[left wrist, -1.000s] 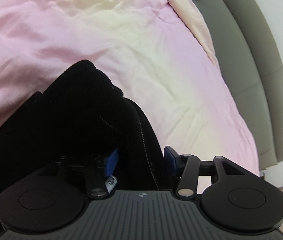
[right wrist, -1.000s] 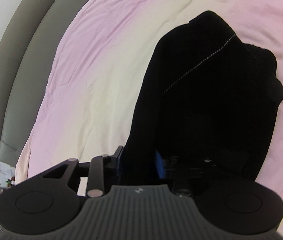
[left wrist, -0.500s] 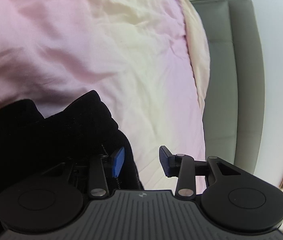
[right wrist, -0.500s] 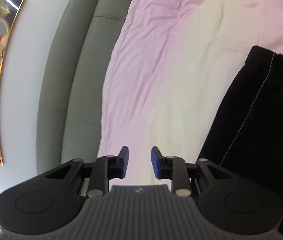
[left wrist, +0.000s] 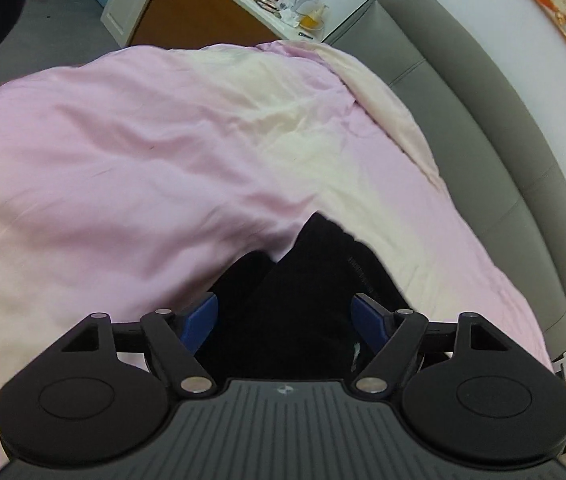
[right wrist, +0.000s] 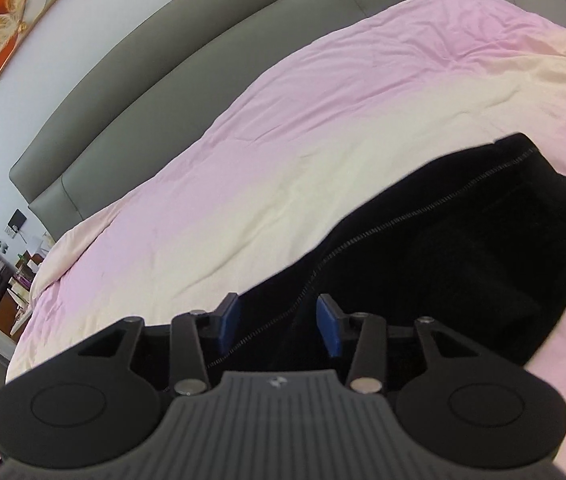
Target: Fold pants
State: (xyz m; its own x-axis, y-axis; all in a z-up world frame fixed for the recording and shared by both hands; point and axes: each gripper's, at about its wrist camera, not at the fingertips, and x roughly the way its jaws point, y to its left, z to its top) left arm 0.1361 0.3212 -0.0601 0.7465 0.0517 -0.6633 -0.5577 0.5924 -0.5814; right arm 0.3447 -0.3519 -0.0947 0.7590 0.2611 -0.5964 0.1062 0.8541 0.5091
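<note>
Bed (left wrist: 131,152): pink-and-cream cover, grey headboard (right wrist: 171,76) behind.
Pants (right wrist: 463,248): black, bunched on the cover.
Left claw (left wrist: 285,322): opening wide, fabric between, unpressed.
Right claw (right wrist: 279,322): opening, fabric between, unpressed.

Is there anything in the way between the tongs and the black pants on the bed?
No, nothing visible. The black pants lie right between the opening left tongs and the opening right tongs, on the pink bedcover.

Matt black fleecy pants (right wrist: 463,248) lie on a smooth, creased cloth duvet (right wrist: 283,140)
</note>
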